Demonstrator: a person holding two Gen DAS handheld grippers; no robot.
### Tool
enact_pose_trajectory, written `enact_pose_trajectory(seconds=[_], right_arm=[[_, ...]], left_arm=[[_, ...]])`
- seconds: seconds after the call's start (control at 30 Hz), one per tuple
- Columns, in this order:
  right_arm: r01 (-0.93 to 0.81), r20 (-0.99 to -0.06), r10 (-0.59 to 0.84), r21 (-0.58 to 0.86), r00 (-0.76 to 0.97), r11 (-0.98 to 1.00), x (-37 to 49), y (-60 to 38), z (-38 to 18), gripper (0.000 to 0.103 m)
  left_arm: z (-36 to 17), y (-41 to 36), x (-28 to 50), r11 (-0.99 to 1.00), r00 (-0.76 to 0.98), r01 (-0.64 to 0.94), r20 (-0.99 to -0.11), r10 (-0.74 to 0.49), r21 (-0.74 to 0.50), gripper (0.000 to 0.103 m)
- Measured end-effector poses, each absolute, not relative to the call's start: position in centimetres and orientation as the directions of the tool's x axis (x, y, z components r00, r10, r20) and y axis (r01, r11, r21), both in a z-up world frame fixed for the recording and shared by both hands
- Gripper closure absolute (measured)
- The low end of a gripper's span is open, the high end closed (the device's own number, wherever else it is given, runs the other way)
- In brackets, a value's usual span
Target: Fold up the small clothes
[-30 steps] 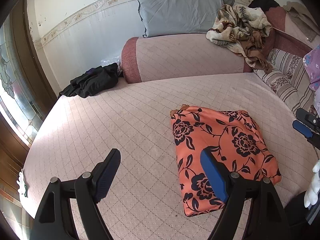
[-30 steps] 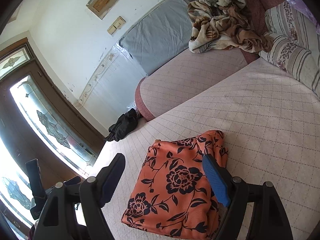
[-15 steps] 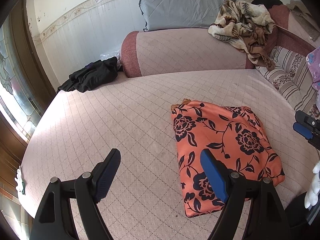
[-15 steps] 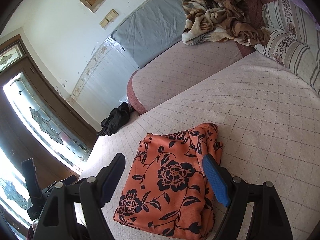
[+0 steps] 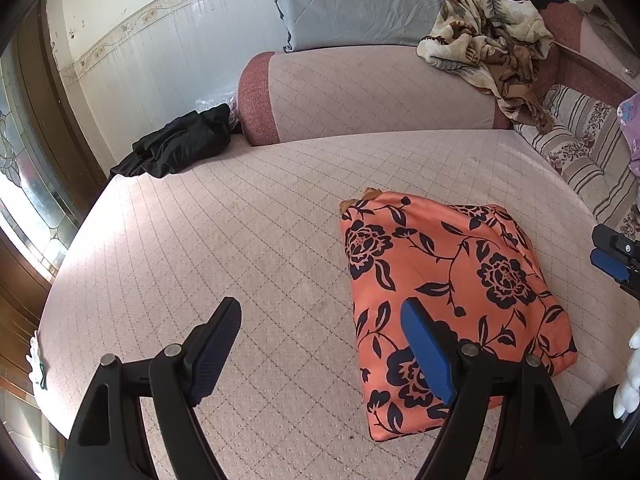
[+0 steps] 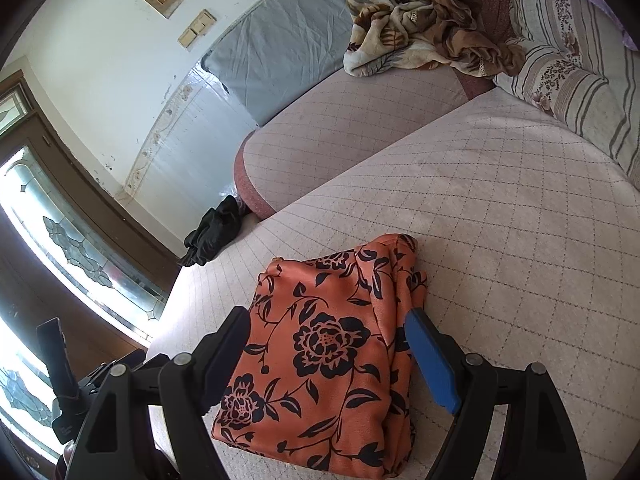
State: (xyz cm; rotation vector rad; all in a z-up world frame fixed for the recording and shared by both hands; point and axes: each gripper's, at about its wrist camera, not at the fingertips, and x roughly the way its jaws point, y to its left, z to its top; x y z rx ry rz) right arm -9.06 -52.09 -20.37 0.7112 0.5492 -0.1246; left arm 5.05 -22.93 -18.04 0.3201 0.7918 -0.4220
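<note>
An orange cloth with black flowers [image 5: 452,292] lies folded into a rectangle on the pink quilted bed [image 5: 248,240]. My left gripper [image 5: 320,320] hangs open above the bed just left of the cloth, its right finger over the cloth's left edge, nothing between the jaws. In the right wrist view the same cloth [image 6: 328,360] lies below my right gripper [image 6: 326,328], which is open and hovers over the cloth's near part without pressing on it. The right gripper's tip [image 5: 616,256] shows at the far right of the left wrist view.
A black garment [image 5: 180,144] lies crumpled at the bed's far left corner. A pink bolster [image 5: 372,92], a grey pillow [image 5: 360,0], a brown floral blanket [image 5: 492,36] and a striped pillow [image 5: 580,144] line the back and right. A glass door [image 6: 72,248] stands left.
The left gripper has sunk a little toward the bed, so the cloth sits lower in its view. The right view has tilted slightly downward. Both grippers stayed open.
</note>
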Motion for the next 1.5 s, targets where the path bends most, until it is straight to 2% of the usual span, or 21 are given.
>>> enact_pose_trajectory(seconds=[1.5], right_arm=[[0.383,-0.62,0.083,0.579,0.78,0.719,-7.5,-53.3,-23.1,0.021]], left_arm=[[-22.3,-24.3,7.9,0.873,0.547,0.481,-0.805,-0.227,0.081,0.021]])
